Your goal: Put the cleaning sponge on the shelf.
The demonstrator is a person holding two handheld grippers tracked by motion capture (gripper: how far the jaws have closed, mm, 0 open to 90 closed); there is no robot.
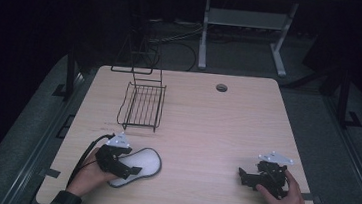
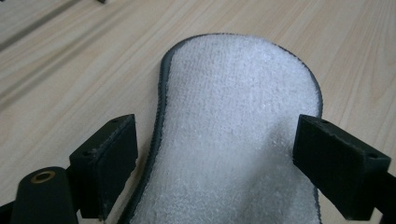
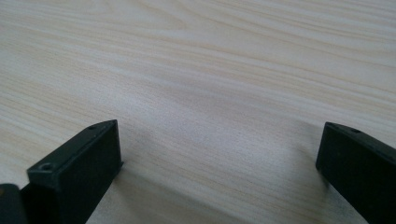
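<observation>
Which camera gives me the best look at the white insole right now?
The left gripper view: the insole lies close up between that gripper's open jaws, so its fleecy top and dark edge are plain. The high view shows the insole small but whole, flat on the table under the left gripper. The right gripper view gives bare tabletop.

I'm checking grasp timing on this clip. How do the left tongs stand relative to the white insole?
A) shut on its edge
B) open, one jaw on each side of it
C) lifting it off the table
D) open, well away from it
B: in the left gripper view the left tongs are open, with the insole lying flat on the table between the jaws.
</observation>
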